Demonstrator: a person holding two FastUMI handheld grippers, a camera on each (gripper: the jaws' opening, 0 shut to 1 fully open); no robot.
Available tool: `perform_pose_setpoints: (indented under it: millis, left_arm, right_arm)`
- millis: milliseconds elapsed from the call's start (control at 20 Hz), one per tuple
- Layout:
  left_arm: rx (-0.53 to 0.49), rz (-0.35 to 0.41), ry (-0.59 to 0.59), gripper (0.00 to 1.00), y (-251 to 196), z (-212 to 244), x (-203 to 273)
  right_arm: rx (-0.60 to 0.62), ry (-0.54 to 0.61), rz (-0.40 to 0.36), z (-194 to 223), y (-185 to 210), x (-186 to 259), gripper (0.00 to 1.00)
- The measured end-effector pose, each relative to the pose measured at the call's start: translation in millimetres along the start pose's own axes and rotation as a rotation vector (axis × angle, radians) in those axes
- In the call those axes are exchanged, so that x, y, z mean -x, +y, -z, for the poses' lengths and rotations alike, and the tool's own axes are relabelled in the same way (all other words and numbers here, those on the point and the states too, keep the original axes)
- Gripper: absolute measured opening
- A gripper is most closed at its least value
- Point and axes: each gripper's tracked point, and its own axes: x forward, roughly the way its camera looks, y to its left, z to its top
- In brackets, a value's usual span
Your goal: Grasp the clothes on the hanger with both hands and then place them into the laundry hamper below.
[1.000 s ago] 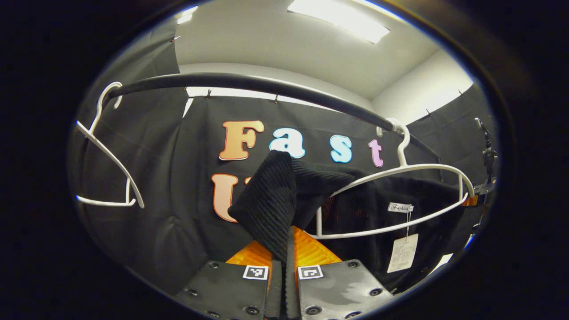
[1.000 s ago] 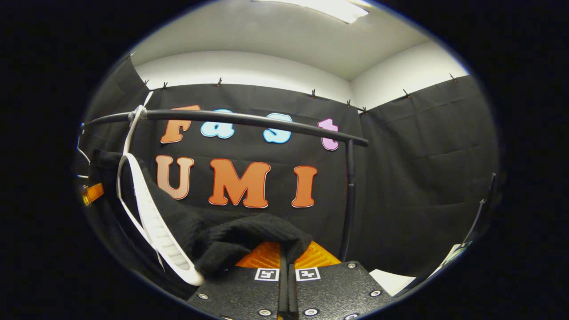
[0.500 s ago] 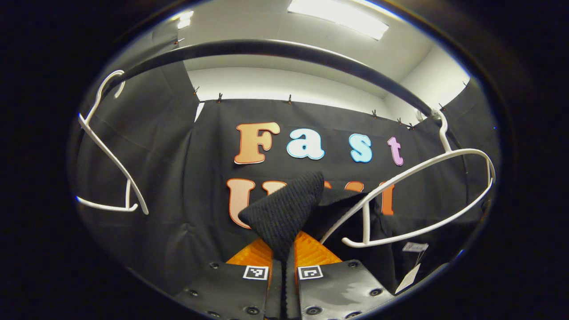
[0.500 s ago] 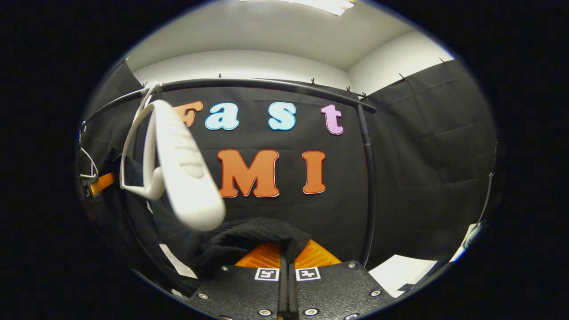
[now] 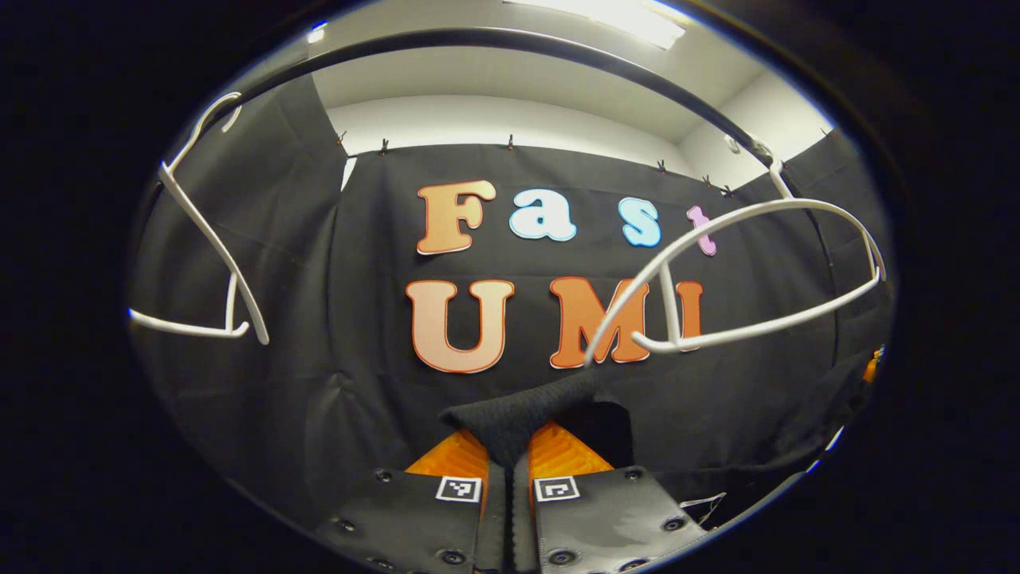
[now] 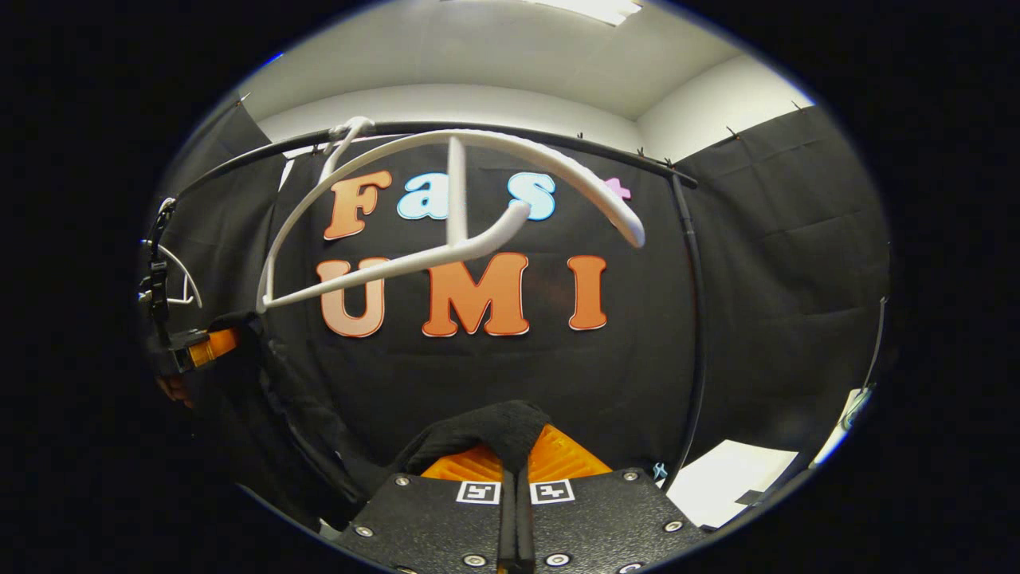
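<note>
Below the black rail (image 5: 510,44), the curved white plastic hanger (image 5: 765,271) hangs bare; left hand-held gripper (image 5: 510,454) and right hand-held gripper (image 6: 514,458) each pinch the black ribbed-knit garment (image 5: 526,410).

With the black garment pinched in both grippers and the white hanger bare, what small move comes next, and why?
Probably lower both grippers together. The left gripper and right gripper are each shut on the black garment, which hangs below the bare white hanger on the rail. The hamper isn't seen here.
</note>
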Motion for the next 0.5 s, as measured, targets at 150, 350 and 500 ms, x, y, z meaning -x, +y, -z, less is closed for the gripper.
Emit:
perform_pose_setpoints:
  millis: [150, 350, 500]
  left_arm:
    - [-0.008, 0.027, 0.057, 0.11, -8.4, 26.1, 19.9]
    - [-0.012, 0.071, 0.136, 0.11, -23.2, 61.4, 36.3]
    - [-0.003, 0.122, 0.192, 0.11, -47.3, 89.8, 52.5]
  right_arm:
    - [-0.002, 0.049, -0.006, 25.8, 11.8, 15.8, 0.0]
    - [-0.007, 0.129, -0.008, 64.8, 25.2, 29.5, 0.0]
    - [-0.015, 0.19, -0.027, 99.0, 44.8, 42.5, 0.0]
